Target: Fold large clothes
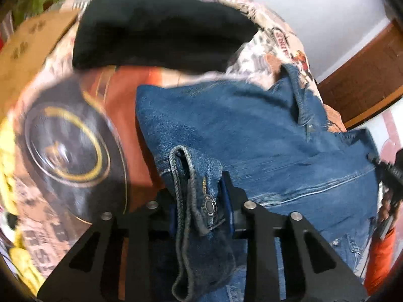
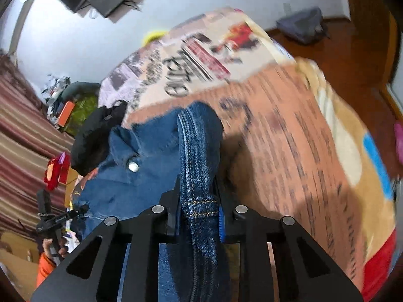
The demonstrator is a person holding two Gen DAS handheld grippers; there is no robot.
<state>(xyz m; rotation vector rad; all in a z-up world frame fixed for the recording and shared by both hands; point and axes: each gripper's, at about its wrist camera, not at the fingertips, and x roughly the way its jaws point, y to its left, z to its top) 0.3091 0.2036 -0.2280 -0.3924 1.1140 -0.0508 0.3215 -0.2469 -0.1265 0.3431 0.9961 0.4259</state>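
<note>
Pinching a bunched fold of the denim jeans (image 1: 226, 130), the left tool (image 1: 201, 201) has its two pads pressed onto the waistband part that carries a metal button (image 1: 209, 206) and a belt loop. The right tool (image 2: 199, 201) likewise clamps a thick stitched seam of the same jeans (image 2: 141, 156) between its pads, the cloth running up and away from its fingers. The jeans lie spread on a bed covered by a printed blanket (image 2: 289, 130) (orange, cream and newspaper-like patterns, much of it blurred). Beyond the jeans, farther from the left tool, a black garment (image 1: 156, 27) rests on the blanket, its near edge just beside the denim. To the right of the jeans in the left wrist view, the other tool and an orange sleeve (image 1: 380, 251) show at the picture's edge. Past the bed, a wooden floor (image 2: 327, 50) and a pale wall (image 2: 88, 37) are visible.
</note>
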